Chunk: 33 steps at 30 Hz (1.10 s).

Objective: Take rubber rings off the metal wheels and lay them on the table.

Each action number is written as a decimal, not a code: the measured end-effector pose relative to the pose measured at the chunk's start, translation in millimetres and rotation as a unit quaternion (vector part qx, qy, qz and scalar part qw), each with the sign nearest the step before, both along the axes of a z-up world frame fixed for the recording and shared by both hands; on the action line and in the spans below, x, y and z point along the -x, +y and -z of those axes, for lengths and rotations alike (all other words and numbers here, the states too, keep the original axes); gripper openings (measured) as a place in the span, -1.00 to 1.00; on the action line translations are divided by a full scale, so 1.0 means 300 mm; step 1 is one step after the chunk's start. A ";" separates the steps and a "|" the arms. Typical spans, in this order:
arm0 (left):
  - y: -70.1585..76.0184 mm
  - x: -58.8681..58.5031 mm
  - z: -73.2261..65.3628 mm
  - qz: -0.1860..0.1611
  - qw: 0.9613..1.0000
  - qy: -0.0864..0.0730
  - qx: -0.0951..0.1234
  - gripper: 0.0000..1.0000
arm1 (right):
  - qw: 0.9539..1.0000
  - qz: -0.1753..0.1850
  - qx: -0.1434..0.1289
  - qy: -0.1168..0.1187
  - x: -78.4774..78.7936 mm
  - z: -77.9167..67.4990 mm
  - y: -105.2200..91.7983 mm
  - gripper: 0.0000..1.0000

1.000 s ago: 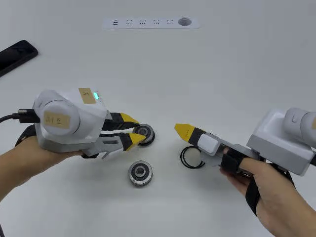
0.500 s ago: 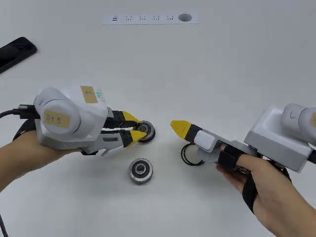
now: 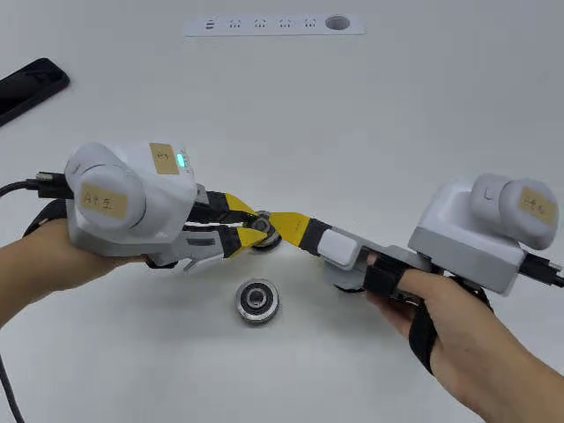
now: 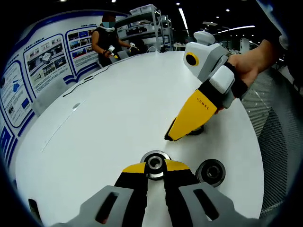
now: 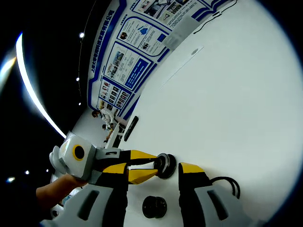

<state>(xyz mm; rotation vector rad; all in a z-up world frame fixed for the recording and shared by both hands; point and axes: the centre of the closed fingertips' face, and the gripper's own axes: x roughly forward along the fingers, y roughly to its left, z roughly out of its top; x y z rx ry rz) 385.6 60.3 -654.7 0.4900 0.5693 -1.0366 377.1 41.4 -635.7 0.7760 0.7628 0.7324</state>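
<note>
My left gripper [image 3: 249, 222] [image 4: 155, 168] is shut on a metal wheel [image 3: 263, 231] [image 4: 155, 162] with a black rubber rim, just above the table. My right gripper [image 3: 284, 224] [image 5: 154, 170] is open, and its yellow fingers [image 4: 191, 116] reach in from the right to that wheel [image 5: 166, 165]. A second wheel [image 3: 257, 300] [image 4: 211, 171] [image 5: 155, 207] lies flat on the table nearer to me. Loose black rubber rings [image 5: 227, 184] [image 4: 196, 130] lie on the table beneath the right gripper.
A black phone [image 3: 31, 88] [image 5: 130, 127] lies at the far left of the white table [image 3: 397, 132]. A white power strip [image 3: 273, 25] sits along the far edge. A person [image 4: 106, 35] stands at another bench in the background.
My right gripper has moved left from above the loose rings to the wheel in my left gripper. The left gripper has stayed on its wheel.
</note>
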 end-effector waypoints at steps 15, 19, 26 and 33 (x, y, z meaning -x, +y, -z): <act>-0.005 0.002 -0.001 0.003 1.000 0.005 -0.004 -0.74 | 1.000 -0.003 0.001 0.013 -0.008 0.018 0.037 -0.06; -0.006 0.003 -0.002 0.004 1.000 0.006 -0.005 -0.74 | 1.000 -0.007 -0.002 0.016 -0.004 0.019 0.040 -0.06; -0.008 0.002 -0.002 0.003 1.000 0.007 -0.004 -0.74 | 1.000 -0.011 -0.002 0.022 0.003 0.023 0.048 -0.06; -0.008 0.002 -0.003 0.004 1.000 0.006 -0.007 -0.74 | 1.000 -0.008 0.003 0.025 0.010 0.022 0.052 -0.06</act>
